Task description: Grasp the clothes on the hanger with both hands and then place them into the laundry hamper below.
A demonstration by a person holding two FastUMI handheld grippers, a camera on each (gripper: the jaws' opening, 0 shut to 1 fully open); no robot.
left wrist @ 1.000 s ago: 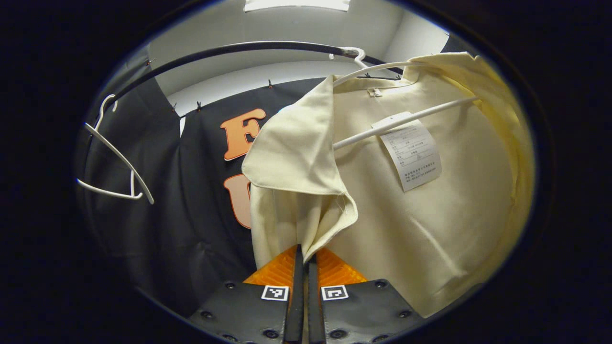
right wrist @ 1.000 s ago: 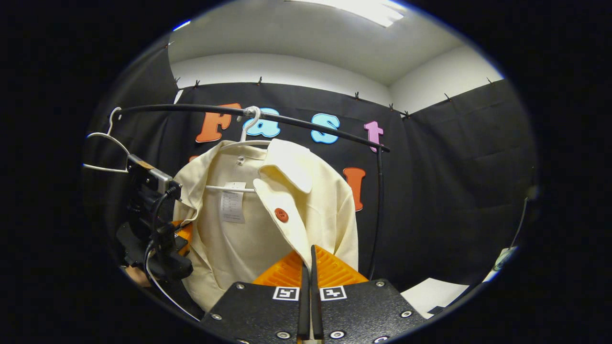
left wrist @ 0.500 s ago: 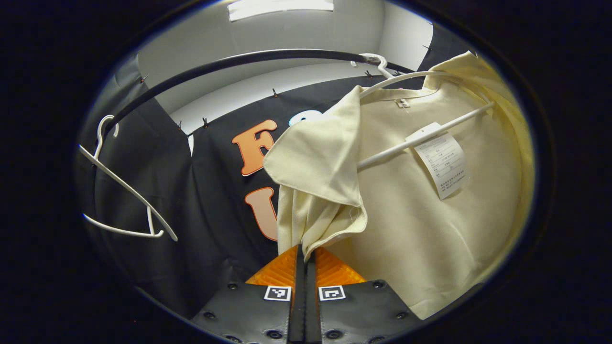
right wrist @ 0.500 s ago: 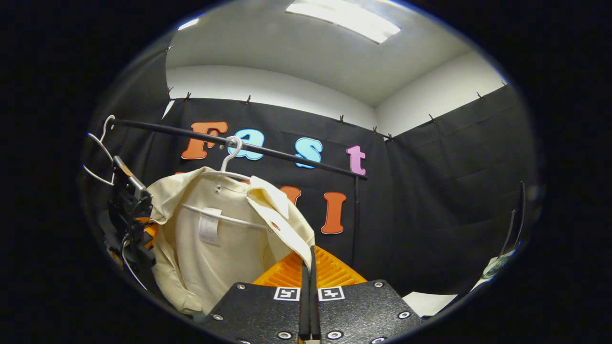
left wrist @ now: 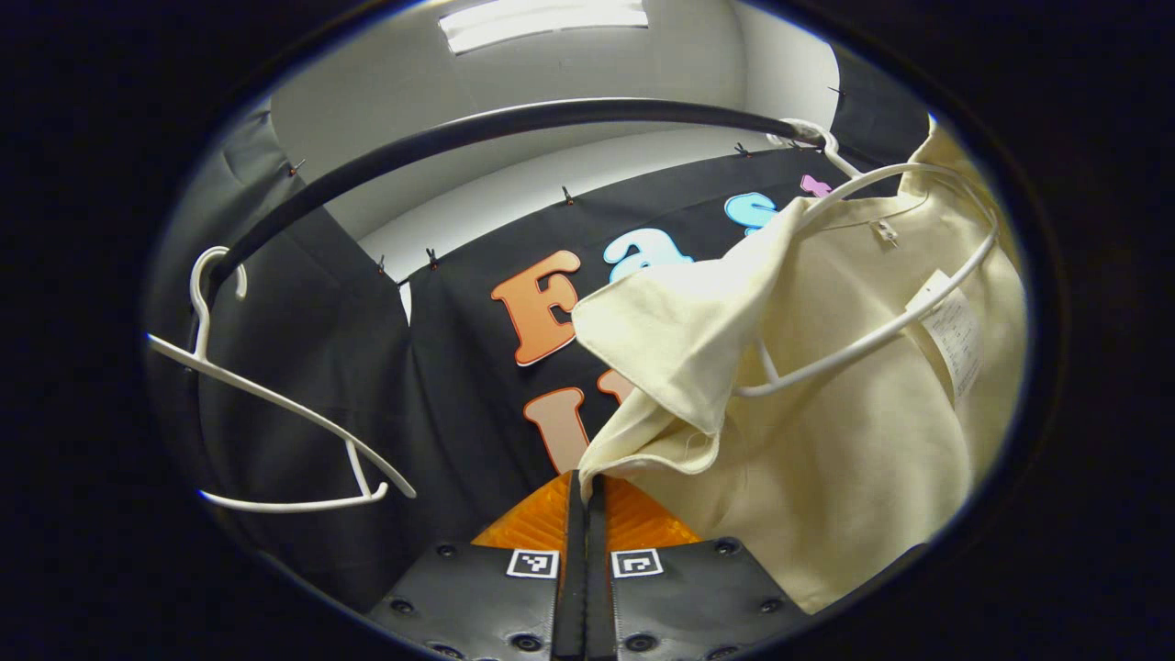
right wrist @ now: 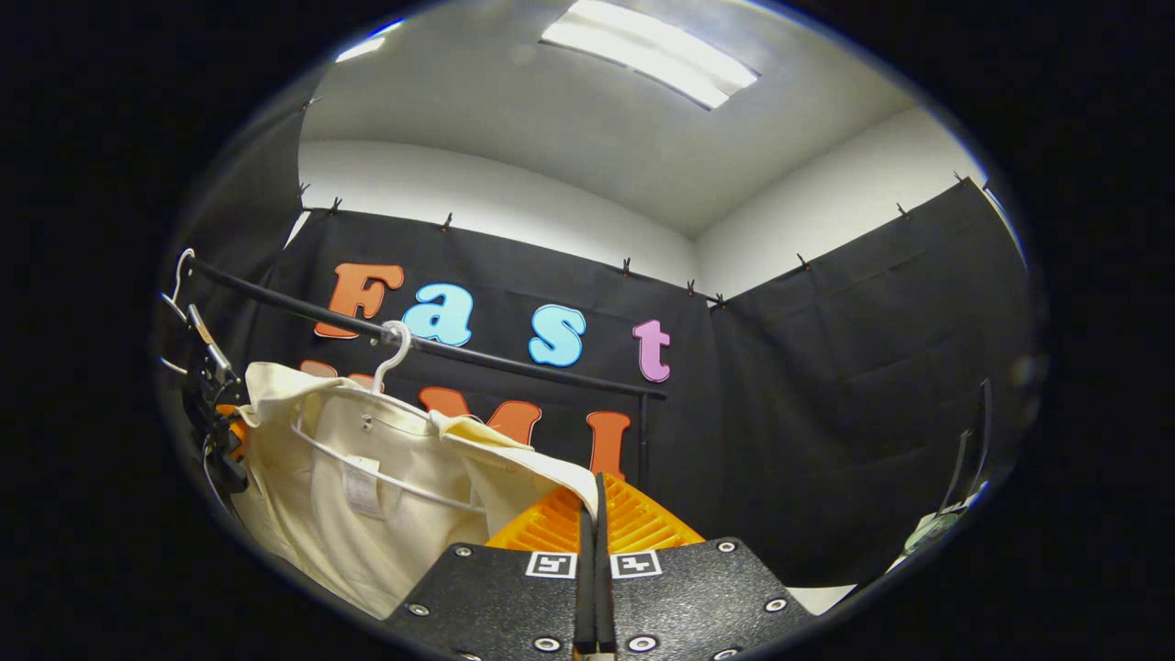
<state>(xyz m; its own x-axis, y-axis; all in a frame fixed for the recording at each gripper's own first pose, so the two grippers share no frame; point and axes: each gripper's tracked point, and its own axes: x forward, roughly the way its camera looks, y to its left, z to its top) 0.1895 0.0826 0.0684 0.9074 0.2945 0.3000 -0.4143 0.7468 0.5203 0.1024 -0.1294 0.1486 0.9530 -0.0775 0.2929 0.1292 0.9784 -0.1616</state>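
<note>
While hung, shirt (left wrist: 826, 441) in both grippers

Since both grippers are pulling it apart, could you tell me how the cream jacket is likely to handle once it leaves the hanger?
The cream jacket is probably floppy: it folds and sags where the left gripper pinches it. It seems light, barely tilting its thin hanger.

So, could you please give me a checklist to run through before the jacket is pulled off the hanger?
1. Left gripper shut on the jacket front edge: ok.
2. Right gripper shut on the other front edge: ok.
3. Jacket clear of the hanger: not ok, the hanger sits inside it.
4. Hanger hooked on the rail: ok.
5. Spare hanger apart from the jacket: ok.
6. Hamper placed below: cannot tell.
</note>
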